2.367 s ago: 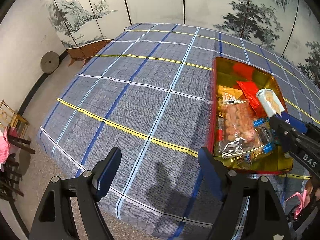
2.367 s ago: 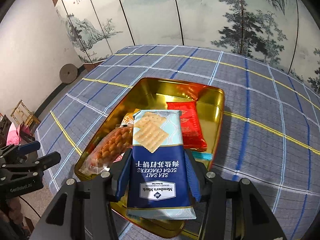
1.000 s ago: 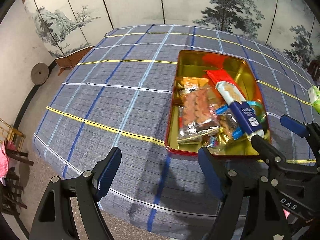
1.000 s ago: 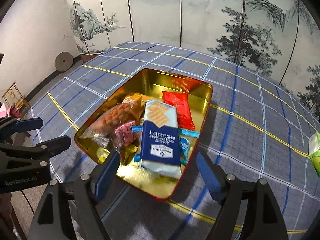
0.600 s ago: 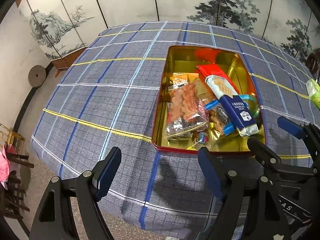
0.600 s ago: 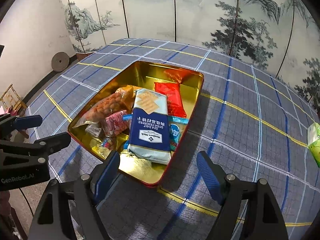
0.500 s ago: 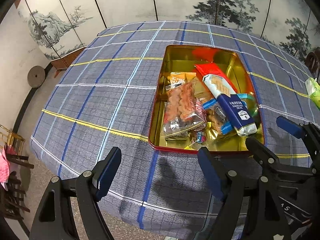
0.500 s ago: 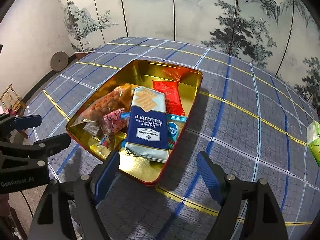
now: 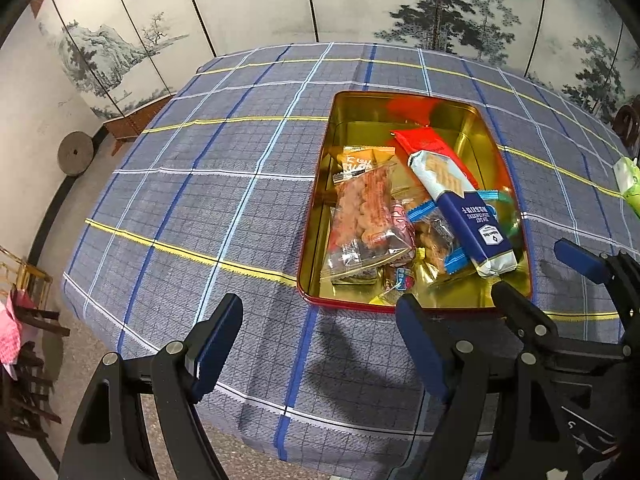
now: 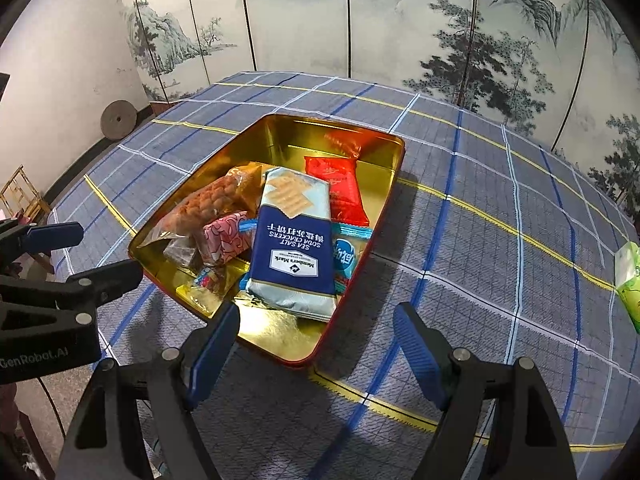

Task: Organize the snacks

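Here both tools hang spread wide over the near edge of the table, and neither holds or touches anything. The left gripper (image 9: 318, 332) has its blue-padded jaws far apart above the plaid tablecloth (image 9: 208, 200), just near and left of the tin (image 9: 316, 216). The right gripper (image 10: 316, 338) is equally agape, its jaws straddling the near corner of the tin (image 10: 280, 356) from above, clear of the rim.

The snacks lie heaped in the near half of the gold-lined, red-rimmed tin. The soda cracker pack (image 10: 294, 240) rests on top, lengthwise, with a red packet (image 10: 338, 190) partly under its far right side and a clear bag of orange snacks (image 10: 200, 204) to its left. Small wrapped sweets crowd the near left corner. Far right on the cloth, well apart from the tin, lies a green packet (image 10: 629, 280).
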`<action>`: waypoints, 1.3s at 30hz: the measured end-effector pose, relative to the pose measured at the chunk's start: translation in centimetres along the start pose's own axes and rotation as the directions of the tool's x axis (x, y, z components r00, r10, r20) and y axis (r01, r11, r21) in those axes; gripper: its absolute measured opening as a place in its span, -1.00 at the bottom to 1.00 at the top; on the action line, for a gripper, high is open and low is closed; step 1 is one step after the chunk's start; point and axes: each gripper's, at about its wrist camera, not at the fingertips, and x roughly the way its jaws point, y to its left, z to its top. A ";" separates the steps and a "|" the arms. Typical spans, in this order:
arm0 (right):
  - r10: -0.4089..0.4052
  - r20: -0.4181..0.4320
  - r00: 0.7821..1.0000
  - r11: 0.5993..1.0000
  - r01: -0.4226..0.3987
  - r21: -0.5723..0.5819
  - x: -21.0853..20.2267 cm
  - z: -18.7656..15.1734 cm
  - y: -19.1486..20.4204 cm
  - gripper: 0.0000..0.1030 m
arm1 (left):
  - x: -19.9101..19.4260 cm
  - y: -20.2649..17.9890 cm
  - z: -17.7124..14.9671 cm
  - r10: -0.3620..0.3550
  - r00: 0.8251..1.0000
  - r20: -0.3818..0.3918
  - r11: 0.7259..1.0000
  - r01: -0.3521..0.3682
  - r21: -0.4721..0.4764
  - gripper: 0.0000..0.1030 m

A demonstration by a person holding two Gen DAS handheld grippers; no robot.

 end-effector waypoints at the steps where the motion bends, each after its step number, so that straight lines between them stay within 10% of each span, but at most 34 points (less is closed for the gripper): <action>1: 0.000 -0.002 1.000 1.000 0.000 0.001 0.0 0.0 0.0 0.57 | 0.0 0.0 0.0 0.001 1.000 -0.001 1.000 -0.001 0.001 0.48; 39: 0.013 -0.023 1.000 1.000 -0.013 -0.013 0.4 -0.2 0.2 0.57 | 0.0 -0.1 -0.1 -0.021 1.000 0.014 1.000 0.021 0.003 0.48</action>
